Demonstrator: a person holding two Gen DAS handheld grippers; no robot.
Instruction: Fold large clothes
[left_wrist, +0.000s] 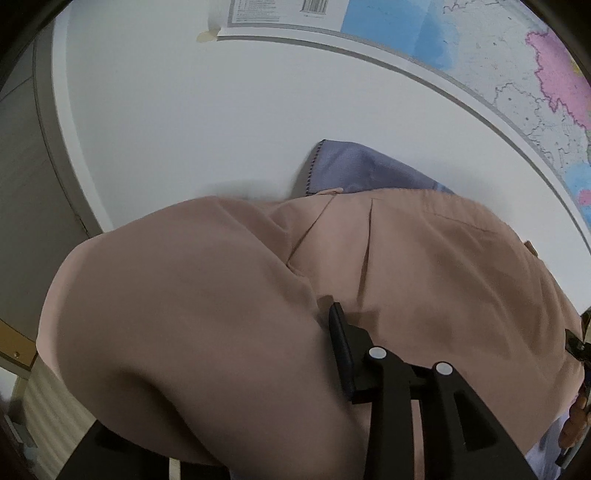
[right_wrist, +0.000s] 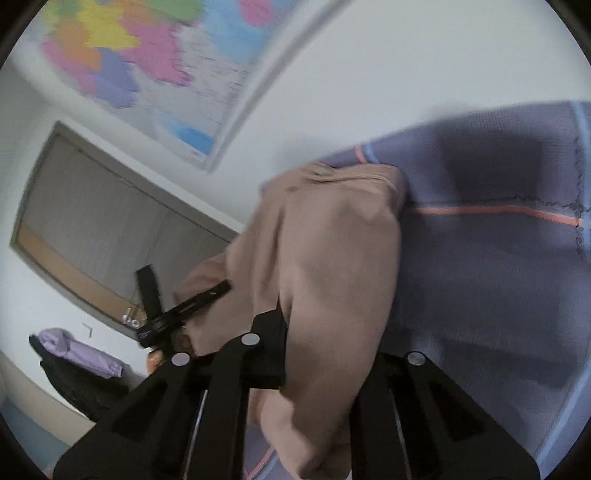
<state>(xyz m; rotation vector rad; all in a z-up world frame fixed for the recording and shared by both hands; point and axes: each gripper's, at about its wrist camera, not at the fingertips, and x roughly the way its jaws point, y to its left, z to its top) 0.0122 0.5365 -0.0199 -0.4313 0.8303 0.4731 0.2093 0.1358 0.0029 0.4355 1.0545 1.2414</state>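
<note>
Pink-beige fabric fills both views: the garment (left_wrist: 221, 314) hangs lifted in the air, bunched and draped, covering the lower half of the left wrist frame and running down the centre of the right wrist frame. The left gripper (left_wrist: 334, 345) shows only 1 finger against the cloth, so I cannot tell whether its jaws are clenched. The right gripper (right_wrist: 328, 354) has cloth draped between its jaws, which look clamped on the garment.

Slippery, loose cloth could slide out of either grip, and the bunched folds could set into a crooked crease if laid down without spreading.

Behind lies a purple-blue cloth (right_wrist: 498, 277) with orange stripes at right of frame. A white wall carries a coloured map (right_wrist: 147, 62) at upper left, with a grey board (right_wrist: 103, 221) below it.
</note>
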